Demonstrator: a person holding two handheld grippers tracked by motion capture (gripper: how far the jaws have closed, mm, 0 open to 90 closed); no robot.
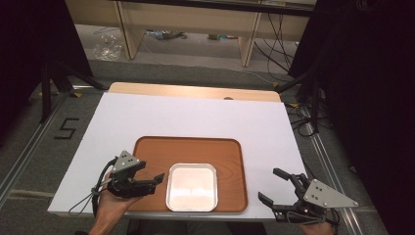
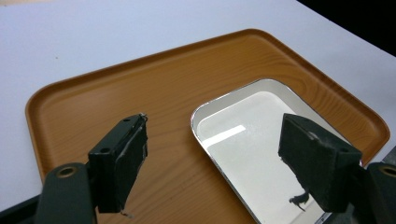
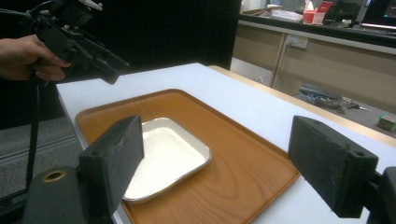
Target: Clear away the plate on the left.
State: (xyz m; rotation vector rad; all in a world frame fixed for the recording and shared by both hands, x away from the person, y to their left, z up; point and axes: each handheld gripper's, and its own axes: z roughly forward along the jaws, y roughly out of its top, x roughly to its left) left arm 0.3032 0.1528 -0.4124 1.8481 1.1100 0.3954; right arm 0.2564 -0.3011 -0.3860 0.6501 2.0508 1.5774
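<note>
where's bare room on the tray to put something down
The far half of the wooden tray is bare, from its far rim to the metal dish. A strip right of the dish is free too. Left of the dish is crowded: the left claw hangs open there. White table beyond the tray is bare.

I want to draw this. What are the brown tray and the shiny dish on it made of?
The tray looks like wood or wood-patterned plastic: brown grain lines, a smooth, slightly glossy surface. The rectangular dish seems to be metal, perhaps steel: a bright silvery rim and a mirror-like bottom that reflects the light.
</note>
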